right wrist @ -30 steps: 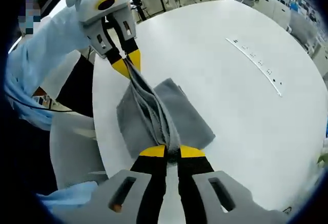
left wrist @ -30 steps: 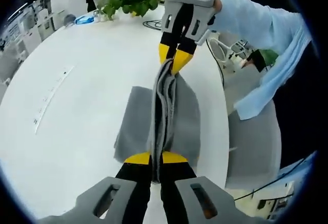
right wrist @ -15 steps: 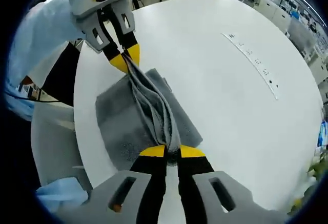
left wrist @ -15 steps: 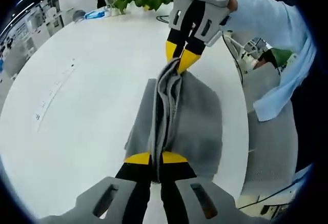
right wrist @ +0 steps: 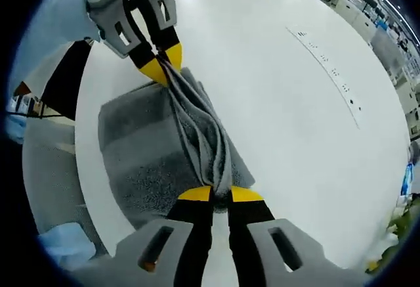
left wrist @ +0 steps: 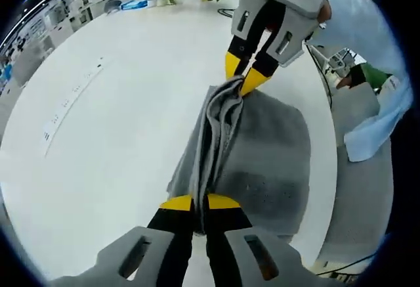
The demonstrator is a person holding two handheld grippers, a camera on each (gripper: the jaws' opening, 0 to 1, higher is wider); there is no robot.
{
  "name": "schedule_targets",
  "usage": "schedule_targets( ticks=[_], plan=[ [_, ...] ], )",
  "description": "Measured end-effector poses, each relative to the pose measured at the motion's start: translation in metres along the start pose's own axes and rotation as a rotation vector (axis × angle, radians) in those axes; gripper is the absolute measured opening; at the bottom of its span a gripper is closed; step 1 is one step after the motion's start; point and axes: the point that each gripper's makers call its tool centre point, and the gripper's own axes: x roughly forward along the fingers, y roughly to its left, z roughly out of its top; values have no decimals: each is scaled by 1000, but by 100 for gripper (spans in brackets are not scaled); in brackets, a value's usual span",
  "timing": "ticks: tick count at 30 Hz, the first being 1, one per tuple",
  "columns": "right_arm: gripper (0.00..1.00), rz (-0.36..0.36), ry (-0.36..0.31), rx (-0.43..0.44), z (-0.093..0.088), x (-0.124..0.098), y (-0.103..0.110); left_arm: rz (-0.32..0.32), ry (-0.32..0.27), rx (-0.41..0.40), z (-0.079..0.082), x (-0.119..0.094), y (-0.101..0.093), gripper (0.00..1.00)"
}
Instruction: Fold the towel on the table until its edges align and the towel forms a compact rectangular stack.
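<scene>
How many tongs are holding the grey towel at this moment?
2. The left tongs pinch one end of the towel's raised fold; the right tongs pinch the opposite end, above the white table.

No legible text. A strip of small dark marks on the table (left wrist: pixel 98 136), left of frame, is too small to read.

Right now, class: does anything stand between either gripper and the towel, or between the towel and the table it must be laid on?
Nothing visible does. The left gripper and right gripper are each shut on the towel, above bare white table.
</scene>
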Motion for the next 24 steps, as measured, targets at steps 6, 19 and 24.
schedule_targets(
  ticks=[6,19,24],
  plan=[
    [8,3,-5,-7,0,2,-1,26,10,12,-3,6,4,7],
    [14,1,-52,-2,5,-5,-12,55,-5,26,-4,-1,8,16],
    [14,-4,-64,9,7,-10,-18,69,-10,29,-6,-5,12,17]
  ],
)
